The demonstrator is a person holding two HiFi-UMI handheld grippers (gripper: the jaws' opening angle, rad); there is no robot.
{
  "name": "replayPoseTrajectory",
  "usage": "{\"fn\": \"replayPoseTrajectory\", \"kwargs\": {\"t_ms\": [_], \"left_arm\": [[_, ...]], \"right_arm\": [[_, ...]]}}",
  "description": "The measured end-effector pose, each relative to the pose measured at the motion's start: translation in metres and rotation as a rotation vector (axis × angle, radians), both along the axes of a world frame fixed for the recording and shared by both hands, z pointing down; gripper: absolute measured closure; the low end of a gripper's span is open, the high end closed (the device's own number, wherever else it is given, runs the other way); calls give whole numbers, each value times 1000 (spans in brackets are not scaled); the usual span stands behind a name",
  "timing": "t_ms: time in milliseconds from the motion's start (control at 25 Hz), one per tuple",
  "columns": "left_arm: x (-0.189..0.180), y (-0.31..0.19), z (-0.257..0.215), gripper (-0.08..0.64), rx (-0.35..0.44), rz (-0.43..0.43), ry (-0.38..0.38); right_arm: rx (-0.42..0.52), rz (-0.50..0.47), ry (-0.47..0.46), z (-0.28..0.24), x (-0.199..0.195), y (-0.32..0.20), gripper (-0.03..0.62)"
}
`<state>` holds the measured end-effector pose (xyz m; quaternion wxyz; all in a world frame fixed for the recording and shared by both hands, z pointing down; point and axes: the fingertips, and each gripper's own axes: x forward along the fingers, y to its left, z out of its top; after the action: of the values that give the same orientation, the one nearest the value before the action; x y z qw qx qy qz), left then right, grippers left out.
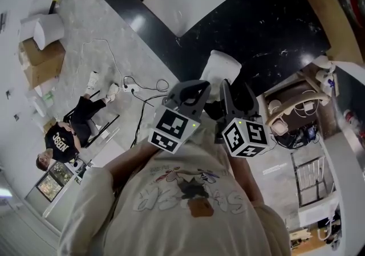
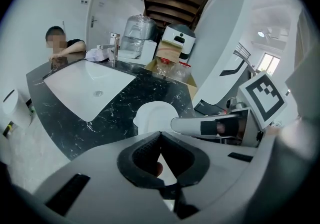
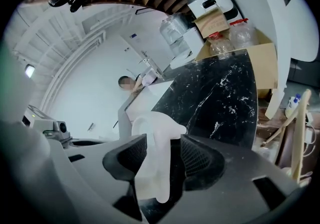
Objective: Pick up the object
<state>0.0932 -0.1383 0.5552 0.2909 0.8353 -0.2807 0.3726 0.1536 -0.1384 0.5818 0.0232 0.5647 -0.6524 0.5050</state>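
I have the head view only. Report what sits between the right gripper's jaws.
Observer: The white object sits between the jaws of the right gripper, which stand open with a gap at one pad.
Operator: Check the left gripper.
Observer: Its jaws are shut tip to tip, with nothing clamped between them.
Operator: Name what stands behind the sink.
Observer: A chrome faucet.

Pretty bright, even indoor light, glare spots on the glossy black marble countertop [image 1: 268, 27], heavy fisheye warp, dark corners.
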Motion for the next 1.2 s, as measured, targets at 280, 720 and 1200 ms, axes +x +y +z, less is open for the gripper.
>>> {"fn": "replayPoseTrajectory", "kwargs": {"t_ms": [280, 720, 1200], "left_arm": [[-2, 0, 12, 552, -17, -33, -15], [-3, -3, 23, 552, -28, -68, -30], [-12, -9, 26, 552, -25, -108, -74]], "right_arm": [[-12, -46, -35, 13, -6, -3, 393], [-6, -102, -75, 19, -10, -6, 387], [-17, -214, -192, 24, -28, -11, 387]]}}
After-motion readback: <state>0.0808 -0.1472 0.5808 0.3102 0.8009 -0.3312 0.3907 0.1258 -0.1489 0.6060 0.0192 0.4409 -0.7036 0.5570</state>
